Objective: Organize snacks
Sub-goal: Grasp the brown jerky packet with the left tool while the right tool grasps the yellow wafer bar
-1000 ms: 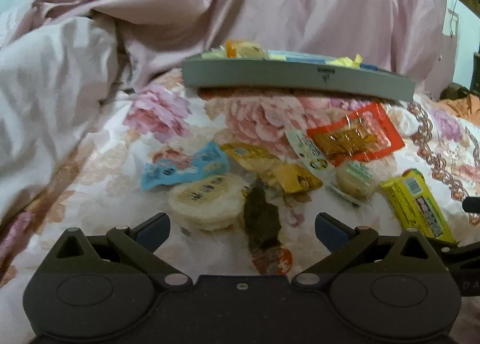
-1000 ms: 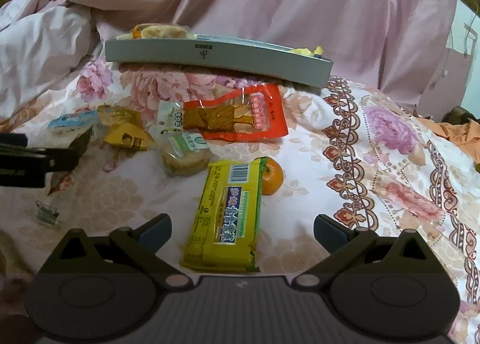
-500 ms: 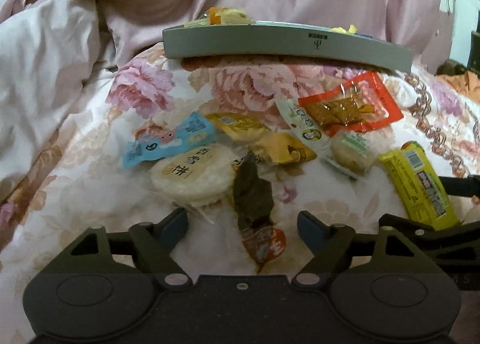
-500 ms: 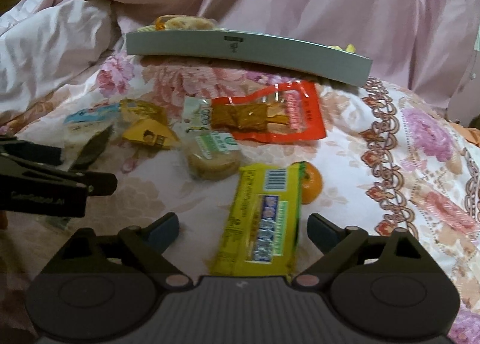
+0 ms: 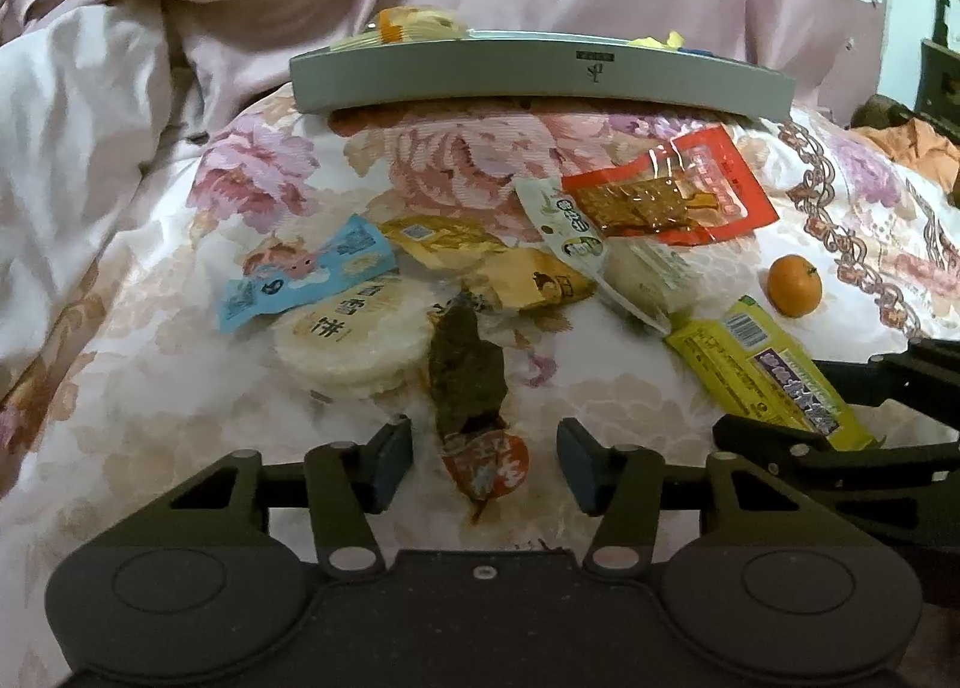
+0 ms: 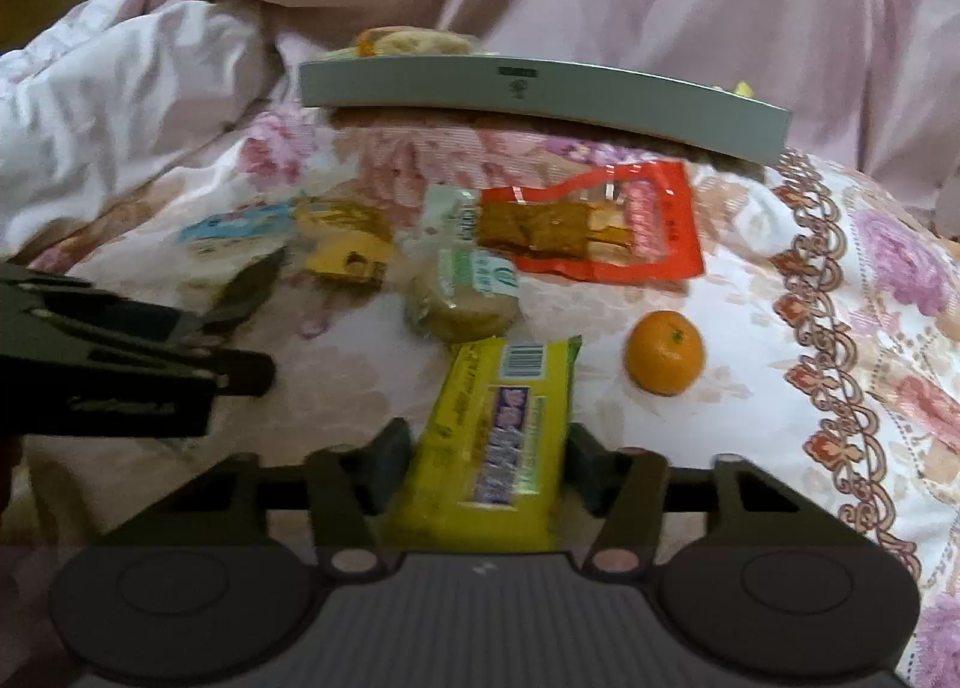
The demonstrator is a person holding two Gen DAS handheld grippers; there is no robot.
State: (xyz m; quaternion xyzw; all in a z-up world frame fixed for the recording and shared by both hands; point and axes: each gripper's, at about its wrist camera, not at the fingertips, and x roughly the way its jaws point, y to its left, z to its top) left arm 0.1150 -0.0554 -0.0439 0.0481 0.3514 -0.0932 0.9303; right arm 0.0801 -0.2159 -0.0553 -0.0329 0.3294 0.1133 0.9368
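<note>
a yellow wrapped bar (image 6: 498, 436) is seen lying flat, lengthwise, barcode at its far end. just beside it a small orange (image 6: 664, 352) is set. a dark brown sachet (image 5: 467, 382) with a red end is laid beside a round white rice cracker (image 5: 354, 340). a red packet (image 5: 669, 190) is spread flat before the grey tray (image 5: 540, 81).

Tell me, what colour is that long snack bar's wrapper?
Yellow, with a purple label; the bar shows best in the right wrist view.
</note>
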